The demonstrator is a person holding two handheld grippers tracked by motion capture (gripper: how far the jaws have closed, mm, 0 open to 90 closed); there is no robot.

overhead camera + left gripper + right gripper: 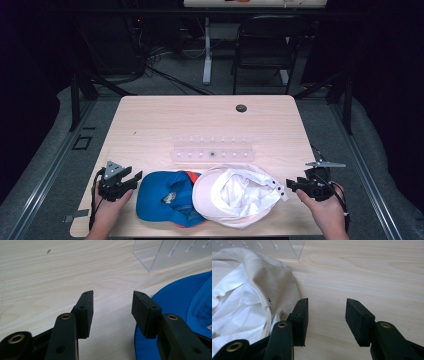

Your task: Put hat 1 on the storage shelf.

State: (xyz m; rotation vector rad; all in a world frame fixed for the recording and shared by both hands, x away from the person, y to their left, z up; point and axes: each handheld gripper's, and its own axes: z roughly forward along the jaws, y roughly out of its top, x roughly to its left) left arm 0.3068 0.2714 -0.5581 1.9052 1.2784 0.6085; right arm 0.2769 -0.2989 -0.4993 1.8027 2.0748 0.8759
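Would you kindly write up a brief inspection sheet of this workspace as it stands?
Surface: light wood table, dark round grommet near far edge.
Job's things: blue cap and white cap, inside up, side by side at the near edge; clear acrylic rack behind them.
Clutter: nothing seen.
Grippers: left tongs open beside the blue cap; right tongs open beside the white cap; both empty.
Cables: one trailing from each gripper; bundles on the floor beyond.
Surroundings: dark folding chair, white desk leg.

High view overhead facing forward, gripper views low, close, sharing table [150, 120].
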